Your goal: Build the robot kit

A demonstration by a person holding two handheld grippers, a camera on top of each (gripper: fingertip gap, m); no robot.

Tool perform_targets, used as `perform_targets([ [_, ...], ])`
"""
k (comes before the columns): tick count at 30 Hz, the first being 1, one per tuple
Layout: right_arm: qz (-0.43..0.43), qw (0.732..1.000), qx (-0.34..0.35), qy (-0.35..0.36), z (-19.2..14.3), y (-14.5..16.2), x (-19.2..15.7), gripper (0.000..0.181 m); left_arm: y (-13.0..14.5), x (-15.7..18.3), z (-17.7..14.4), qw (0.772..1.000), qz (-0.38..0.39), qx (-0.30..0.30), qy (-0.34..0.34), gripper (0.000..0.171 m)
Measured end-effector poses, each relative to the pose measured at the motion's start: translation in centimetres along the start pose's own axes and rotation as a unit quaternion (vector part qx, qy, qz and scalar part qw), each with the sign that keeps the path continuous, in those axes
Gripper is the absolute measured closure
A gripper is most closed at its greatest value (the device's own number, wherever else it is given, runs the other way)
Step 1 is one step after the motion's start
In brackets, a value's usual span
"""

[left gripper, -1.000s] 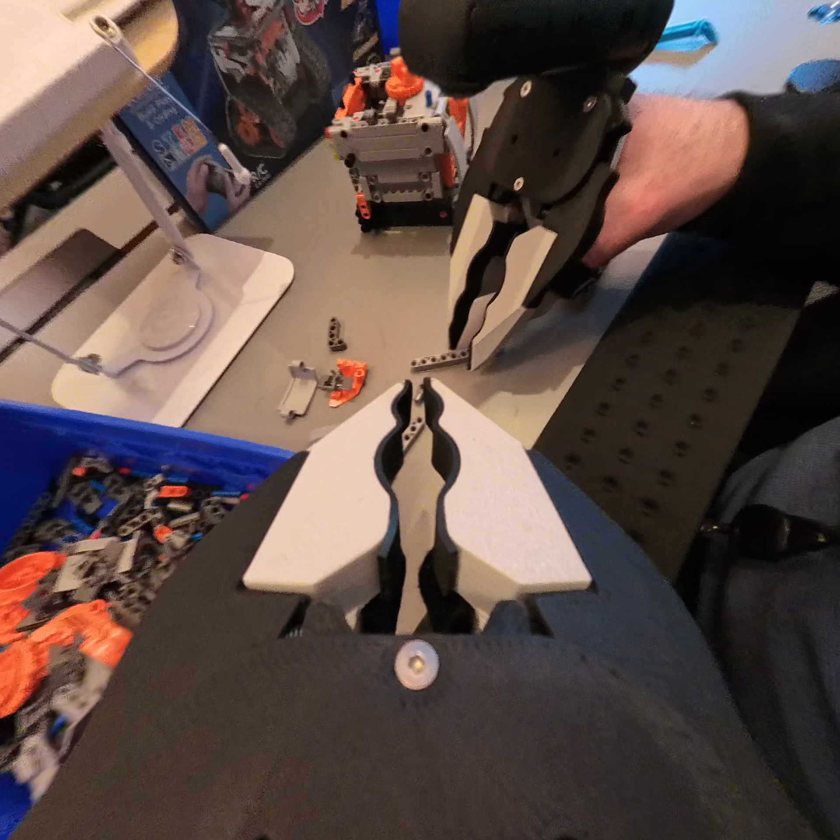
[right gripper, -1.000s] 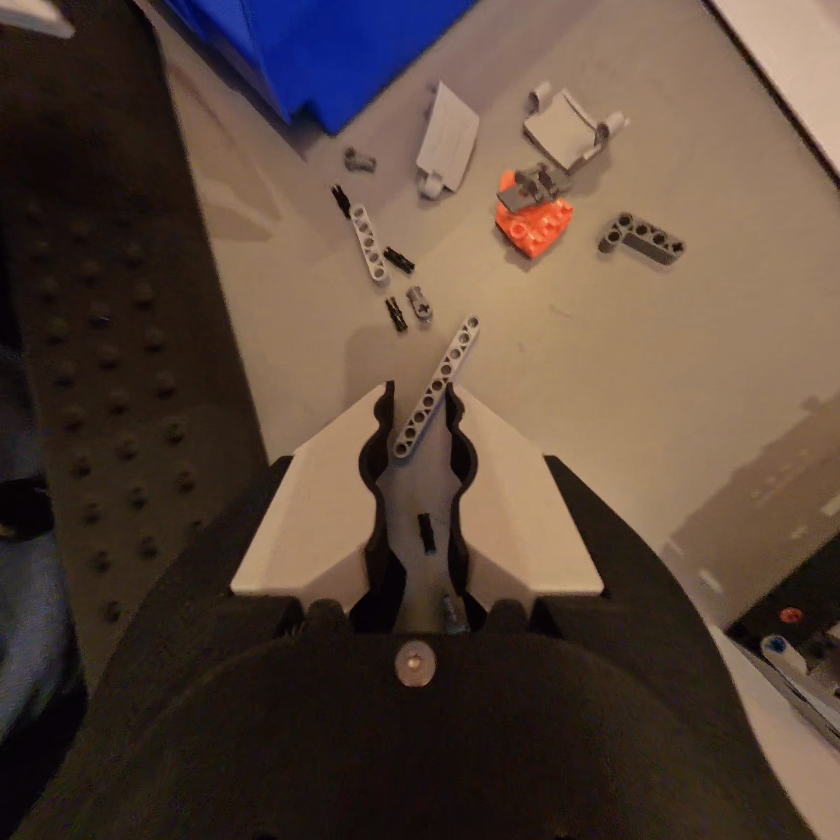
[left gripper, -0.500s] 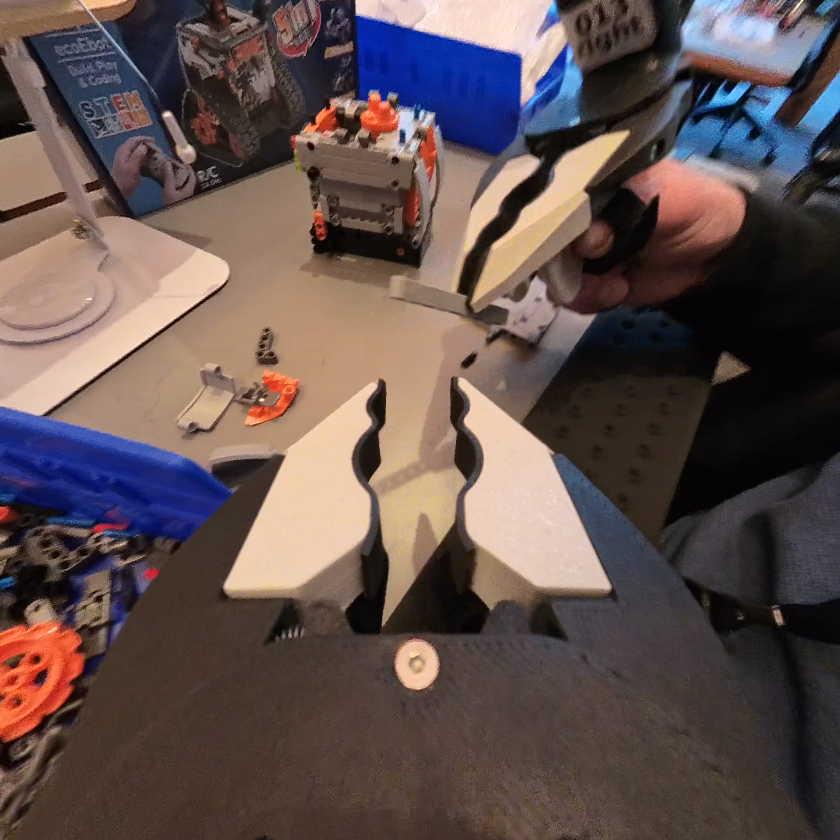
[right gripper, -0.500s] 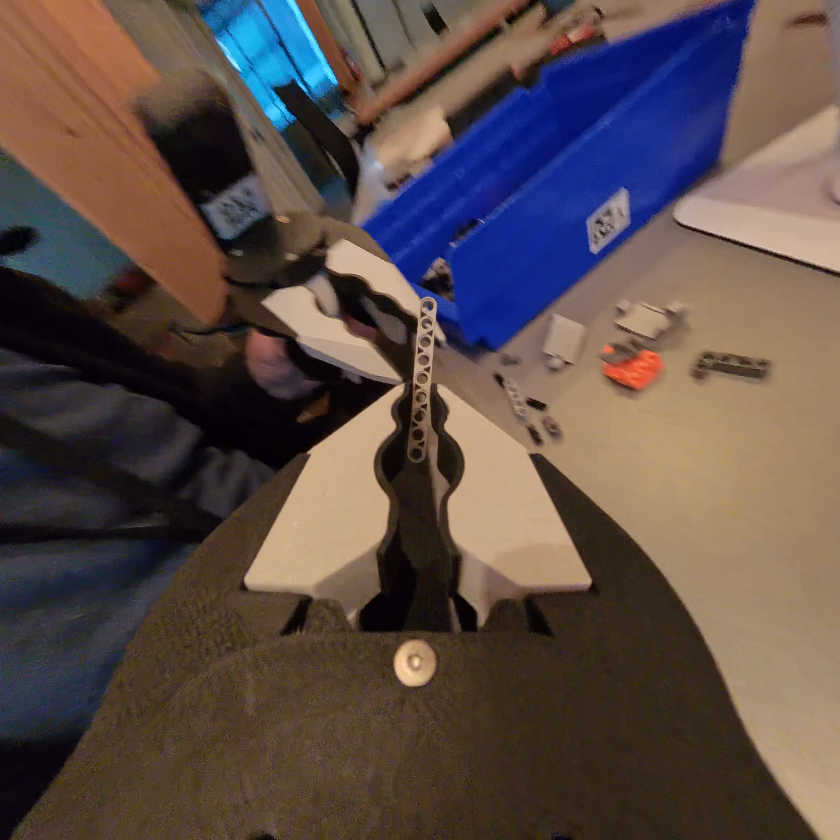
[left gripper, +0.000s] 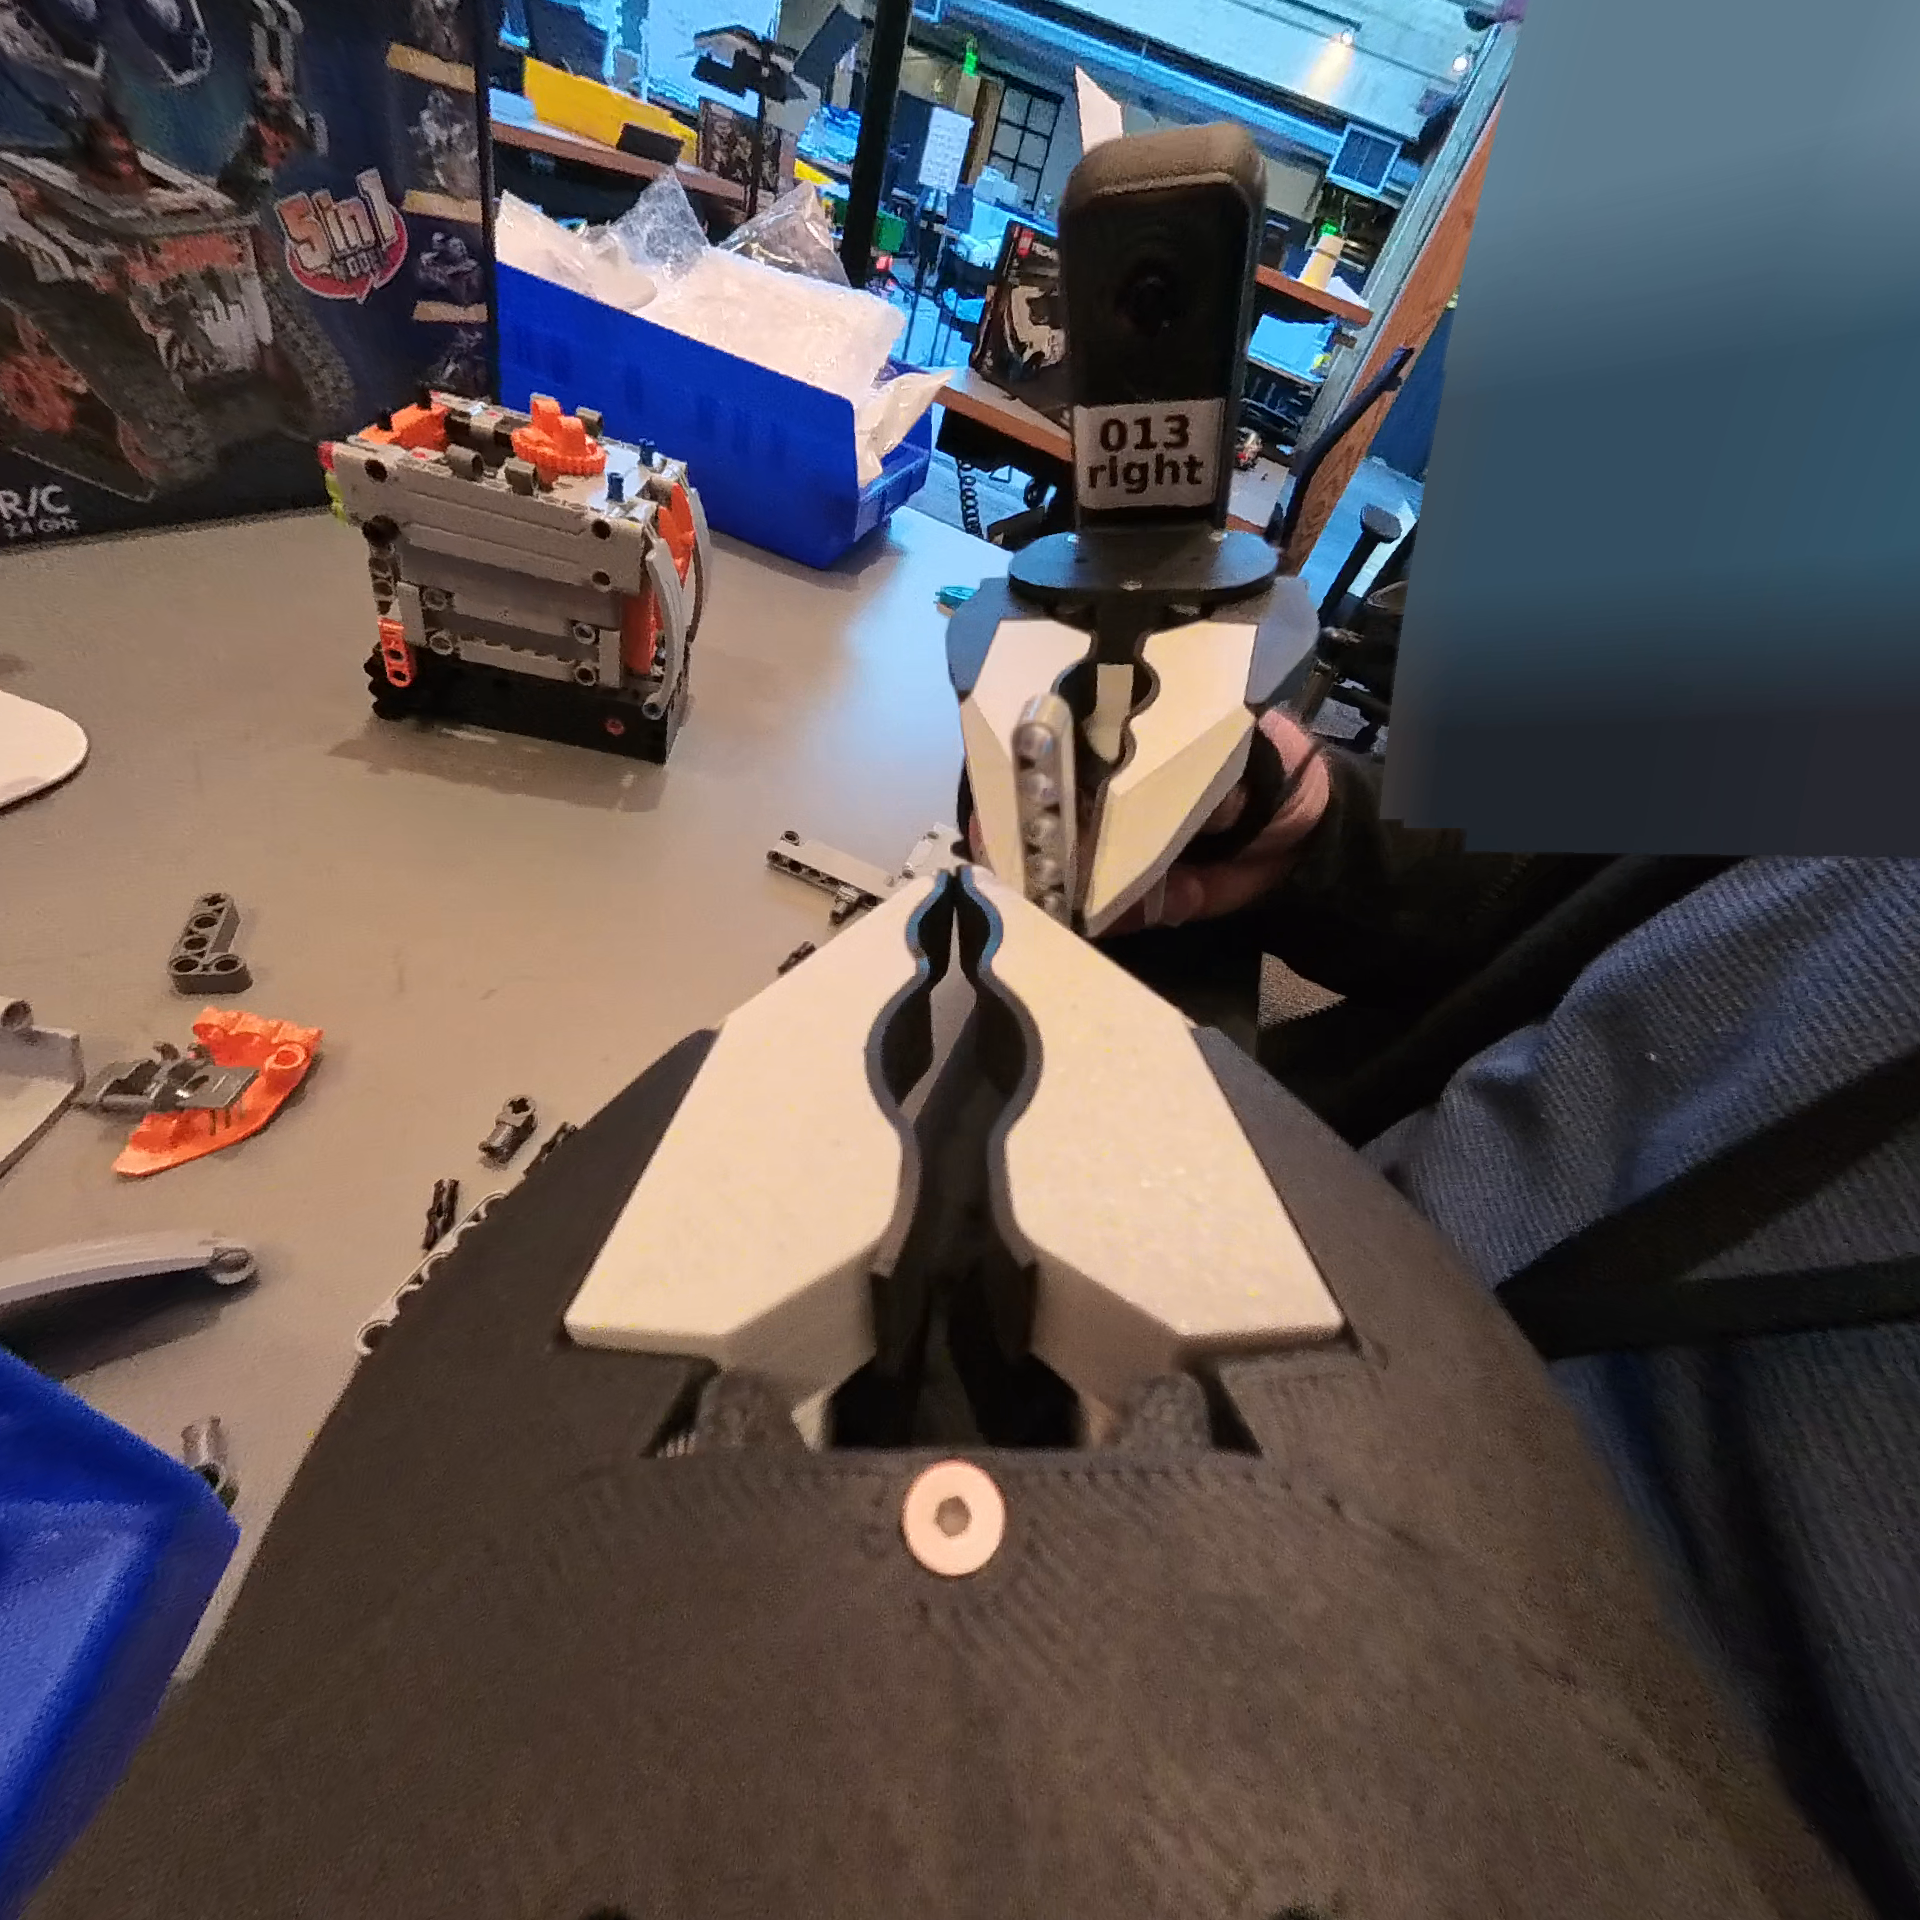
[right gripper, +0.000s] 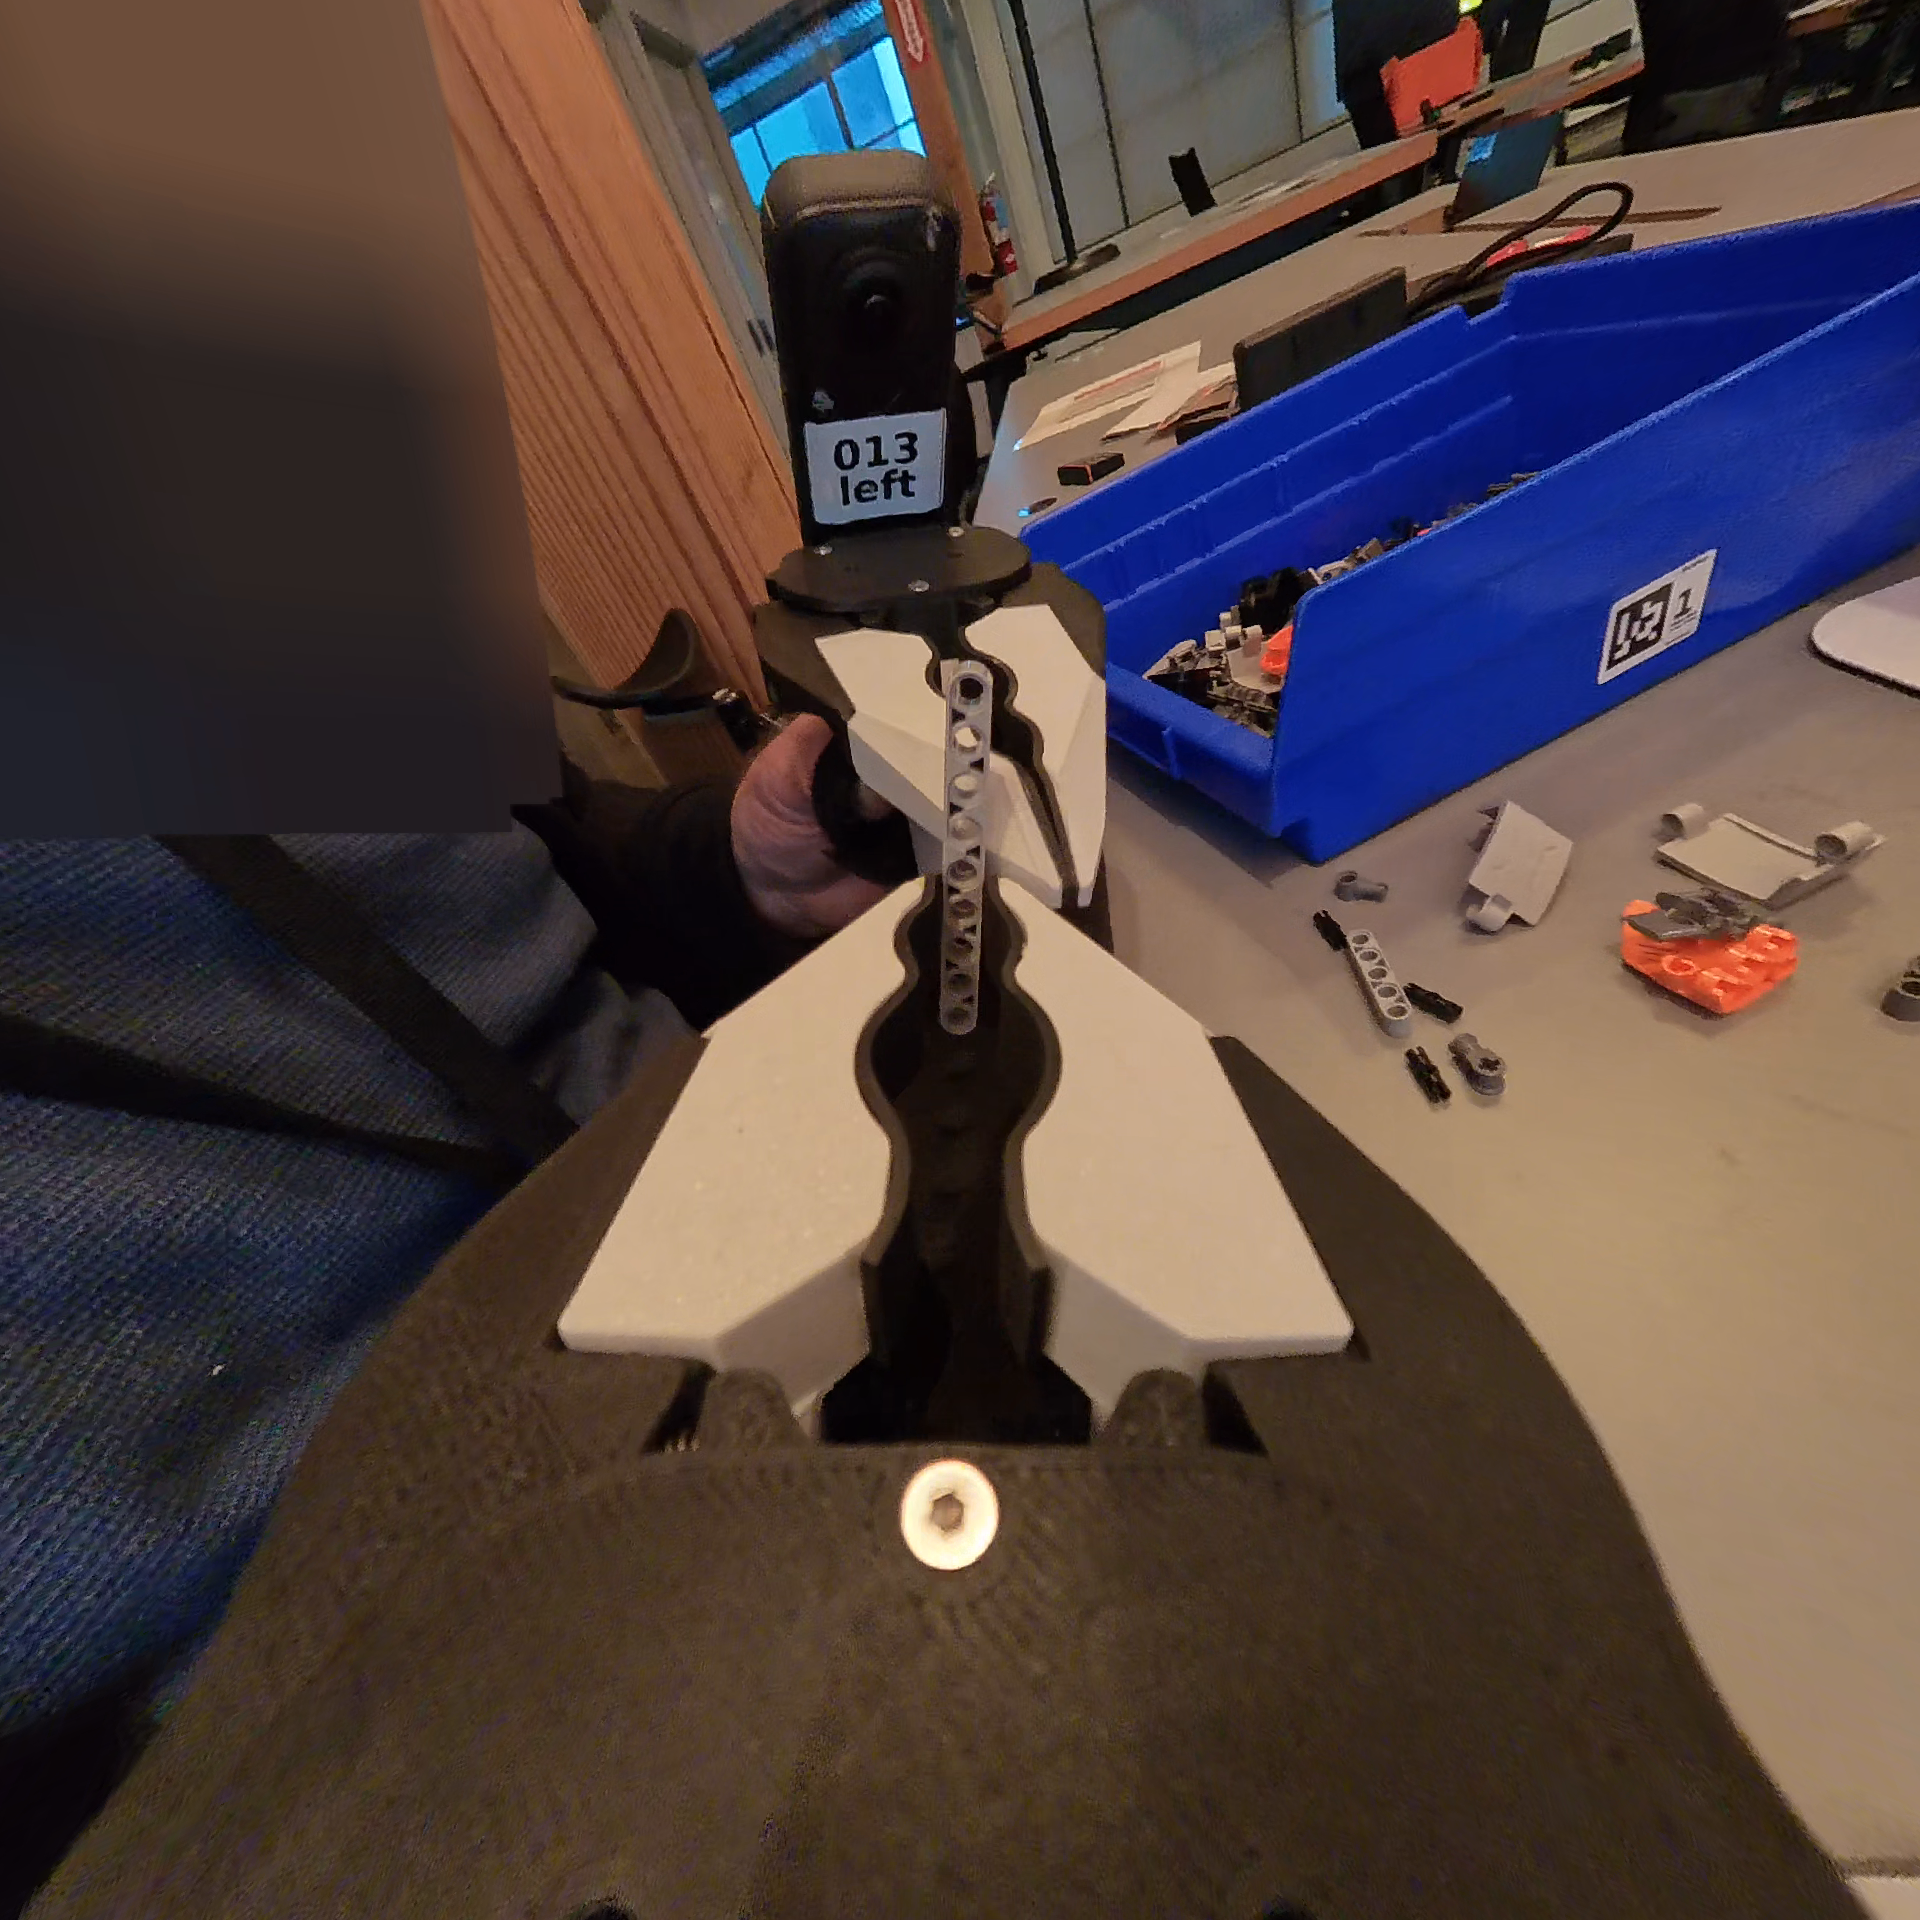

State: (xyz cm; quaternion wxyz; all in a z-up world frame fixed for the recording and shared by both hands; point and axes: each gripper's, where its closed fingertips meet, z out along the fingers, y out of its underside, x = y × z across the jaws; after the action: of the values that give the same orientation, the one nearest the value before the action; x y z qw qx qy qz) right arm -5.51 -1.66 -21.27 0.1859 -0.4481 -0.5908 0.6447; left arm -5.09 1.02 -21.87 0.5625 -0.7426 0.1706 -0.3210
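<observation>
Two handheld grippers meet nose to nose above a grey worktop [right gripper: 1714, 1195].
The right gripper [right gripper: 961, 914] has its jaws clamped on a pale holed beam [right gripper: 964, 842], held upright; the left gripper [left gripper: 956, 894] faces it, jaws closed and empty, beside a blue bin [right gripper: 1558, 582] and scattered pieces.

The right claw [right gripper: 961, 914], down at the worktop [right gripper: 1662, 1195] a second ago with the grey holed beam [right gripper: 962, 852] lying between its open fingers, now grips that beam and holds it upright in the air. The left claw [left gripper: 956, 894], half open half a second ago, is now pinched together, empty, facing the right claw.
</observation>
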Motion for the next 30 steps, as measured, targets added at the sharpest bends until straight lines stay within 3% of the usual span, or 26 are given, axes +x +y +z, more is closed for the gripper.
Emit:
perform_targets([
  [7, 0.003, 1.0, 0.013, 0.003, -0.4, -0.3, 0.2, 0.177, -0.7, -0.2, -1.1, 0.998, -0.045, 0.027, 0.033, 0.154],
  [10, 0.001, 1.0, 0.003, 0.005, -0.3, 0.0, 0.4, 0.177, -1.0, 1.1, -1.3, 0.994, -0.054, 0.029, 0.086, 0.147],
  [13, -0.011, 1.0, -0.016, 0.005, 0.2, 0.4, 0.3, 0.177, -0.8, 1.5, -1.1, 0.993, -0.058, 0.024, 0.098, 0.152],
  [15, -0.026, 0.999, -0.035, 0.006, 0.7, 0.7, 0.1, 0.177, -0.7, 1.5, -1.2, 0.994, -0.052, 0.023, 0.096, 0.166],
  [17, -0.031, 0.999, -0.041, 0.003, 1.0, 0.7, 0.0, 0.177, -0.8, 1.7, -1.4, 0.994, -0.047, 0.025, 0.098, 0.166],
  [20, -0.034, 0.999, -0.039, 0.002, 1.4, 0.3, 0.1, 0.176, -1.0, 1.3, -1.9, 0.995, -0.043, 0.034, 0.088, 0.167],
  [22, -0.029, 0.998, -0.055, 0.006, 1.6, 0.4, 0.6, 0.163, -1.4, 0.8, -2.4, 0.996, -0.035, 0.046, 0.072, 0.167],
  [30, -0.073, 0.977, -0.161, 0.118, 2.1, 1.4, 7.0, 0.161, -0.8, -2.6, -4.7, 0.996, 0.053, 0.027, -0.06, 0.167],
])
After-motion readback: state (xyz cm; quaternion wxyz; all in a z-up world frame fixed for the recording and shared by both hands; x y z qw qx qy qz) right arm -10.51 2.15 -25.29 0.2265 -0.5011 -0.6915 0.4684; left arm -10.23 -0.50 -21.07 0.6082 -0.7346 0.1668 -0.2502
